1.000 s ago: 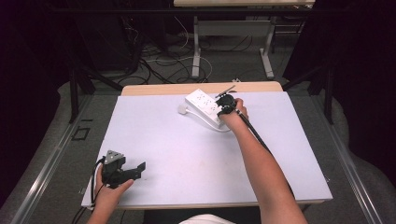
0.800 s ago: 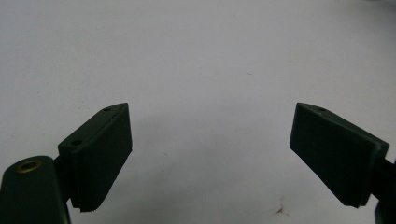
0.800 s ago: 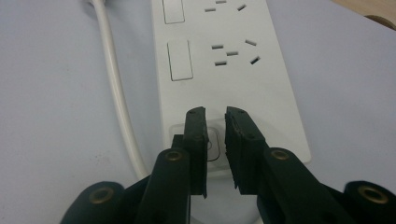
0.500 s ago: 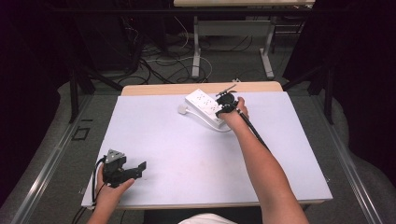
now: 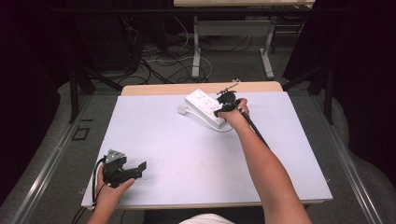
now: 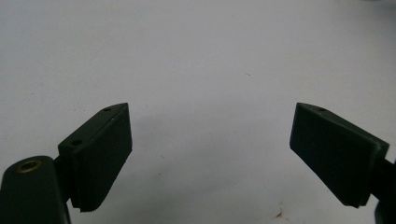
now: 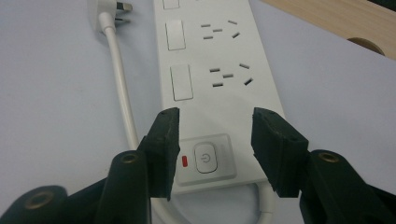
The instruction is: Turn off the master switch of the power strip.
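- The right gripper (image 7: 212, 149) sits at the bottom of the right gripper view with its two black jaws apart, nothing between them, poised over the near end of the white power strip (image 7: 217, 88).
- Between the jaws in that view lies the strip's power button (image 7: 205, 157), with a small red indicator (image 7: 185, 161) just to its left.
- Above the button, toward the top of the frame, run rows of socket slots, each paired with a white rectangular switch (image 7: 181, 83) on the left.
- The strip's white cord (image 7: 120, 79) runs along the left of the strip up to its plug (image 7: 111, 8) at the upper left, and loops under the strip's near end at the bottom of the frame.
- In the high view the right gripper (image 5: 226, 103) is in the upper middle, at the right end of the power strip (image 5: 203, 106), which lies slantwise near the table's far edge.
- The left gripper (image 6: 210, 154) has its jaws wide apart, holding nothing, over the bare white tabletop (image 6: 201, 56).
- In the high view the left gripper (image 5: 135, 169) is at the lower left, held by a hand (image 5: 112, 193) near the table's (image 5: 187, 154) front edge, well apart from the strip.
- A strip of bare wood (image 5: 154, 88) shows along the table's far edge, beyond the white surface.
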